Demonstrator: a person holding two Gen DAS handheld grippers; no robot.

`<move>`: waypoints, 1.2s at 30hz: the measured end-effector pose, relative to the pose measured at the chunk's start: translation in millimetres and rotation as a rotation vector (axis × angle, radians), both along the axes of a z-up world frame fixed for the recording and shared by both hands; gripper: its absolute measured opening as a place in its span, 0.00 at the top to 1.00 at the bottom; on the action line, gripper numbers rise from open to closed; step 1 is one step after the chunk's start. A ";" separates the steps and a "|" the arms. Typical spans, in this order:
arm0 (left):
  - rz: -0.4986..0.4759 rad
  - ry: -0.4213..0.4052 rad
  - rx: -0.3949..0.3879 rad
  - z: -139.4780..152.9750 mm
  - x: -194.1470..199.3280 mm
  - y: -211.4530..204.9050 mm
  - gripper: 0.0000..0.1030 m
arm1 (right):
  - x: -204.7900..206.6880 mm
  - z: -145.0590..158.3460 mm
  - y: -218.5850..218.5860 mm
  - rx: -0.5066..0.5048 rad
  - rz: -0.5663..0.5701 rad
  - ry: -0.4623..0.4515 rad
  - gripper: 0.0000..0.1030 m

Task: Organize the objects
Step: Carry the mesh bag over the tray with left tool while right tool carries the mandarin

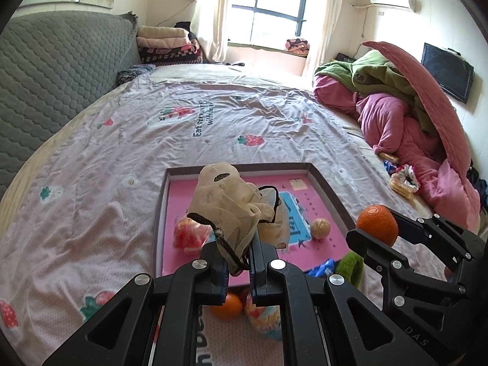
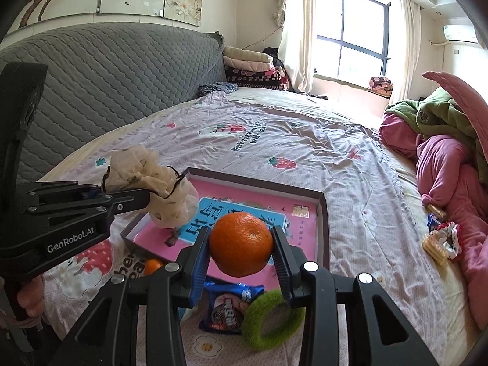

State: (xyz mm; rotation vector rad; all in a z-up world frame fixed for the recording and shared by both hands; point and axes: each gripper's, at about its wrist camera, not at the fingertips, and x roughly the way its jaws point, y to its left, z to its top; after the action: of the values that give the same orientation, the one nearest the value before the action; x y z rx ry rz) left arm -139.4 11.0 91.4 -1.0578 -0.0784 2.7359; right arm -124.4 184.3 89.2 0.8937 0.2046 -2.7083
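Note:
My left gripper [image 1: 239, 256] is shut on a cream mesh scrunchie with black trim [image 1: 231, 204], held above the near left part of a shallow pink-bottomed box lid [image 1: 328, 189]. It also shows in the right wrist view [image 2: 152, 183]. My right gripper [image 2: 241, 244] is shut on an orange [image 2: 241, 244], held above the box's near edge [image 2: 323, 213]; the orange also shows in the left wrist view [image 1: 378, 224]. In the box lie a red-white snack packet [image 1: 189, 235] and a pale small fruit [image 1: 321, 228].
On the bedsheet near me lie a small orange [image 2: 152, 267], a blue Oreo packet [image 2: 228, 308], a green fuzzy ring [image 2: 271, 320] and a colourful packet [image 1: 265, 317]. Biscuits and a scrunchie [image 2: 442, 241] lie by the pink and green blanket pile [image 2: 451, 158] at right. Grey headboard [image 2: 106, 85] at left.

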 end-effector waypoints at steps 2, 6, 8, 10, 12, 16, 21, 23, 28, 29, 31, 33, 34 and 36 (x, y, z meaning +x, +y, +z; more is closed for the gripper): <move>-0.002 0.000 -0.002 -0.9 -8.5 3.8 0.91 | -6.1 -0.2 1.2 0.001 -0.003 0.003 0.62; -0.007 -0.006 -0.006 -3.6 -24.9 9.5 0.91 | -19.8 -3.1 2.8 0.003 -0.011 -0.003 0.62; -0.007 -0.008 -0.006 -5.6 -33.7 12.1 0.91 | -27.2 -5.6 3.1 0.004 -0.012 -0.009 0.62; -0.010 -0.019 -0.005 -9.0 -42.4 15.0 0.91 | -34.7 -9.2 2.7 0.008 -0.014 -0.016 0.62; -0.011 -0.023 -0.010 -12.3 -48.0 16.9 0.91 | -39.1 -13.5 2.4 0.010 -0.014 -0.023 0.62; -0.012 -0.035 -0.014 -20.6 -60.0 21.2 0.91 | -49.4 -23.8 1.5 0.015 -0.014 -0.041 0.62; -0.018 -0.050 -0.020 -31.2 -71.2 24.8 0.91 | -58.6 -37.3 -0.5 0.021 -0.013 -0.065 0.62; -0.019 -0.061 -0.024 -36.6 -74.9 27.1 0.91 | -62.2 -42.7 -1.1 0.023 -0.011 -0.077 0.62; -0.027 -0.097 -0.026 -55.4 -85.6 29.1 0.91 | -69.5 -55.9 -3.8 0.035 -0.007 -0.105 0.62; -0.028 -0.102 -0.028 -58.4 -87.1 29.8 0.91 | -70.8 -58.4 -4.6 0.039 -0.006 -0.112 0.62; -0.034 -0.114 -0.031 -64.1 -90.4 32.3 0.91 | -73.1 -64.2 -6.1 0.047 -0.003 -0.125 0.62; -0.035 -0.121 -0.036 -68.9 -91.8 33.3 0.91 | -75.2 -70.8 -6.9 0.054 -0.001 -0.141 0.62; -0.034 -0.127 -0.040 -71.4 -93.0 33.9 0.91 | -75.9 -73.3 -7.4 0.057 0.000 -0.148 0.62; -0.033 -0.141 -0.038 -76.0 -95.4 33.6 0.91 | -77.4 -79.5 -8.8 0.064 0.000 -0.166 0.62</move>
State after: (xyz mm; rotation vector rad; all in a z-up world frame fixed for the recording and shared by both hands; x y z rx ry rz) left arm -234.7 44.7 15.4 -1.2503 -0.0307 2.6405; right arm -201.8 175.4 9.8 1.1304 0.2566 -2.6239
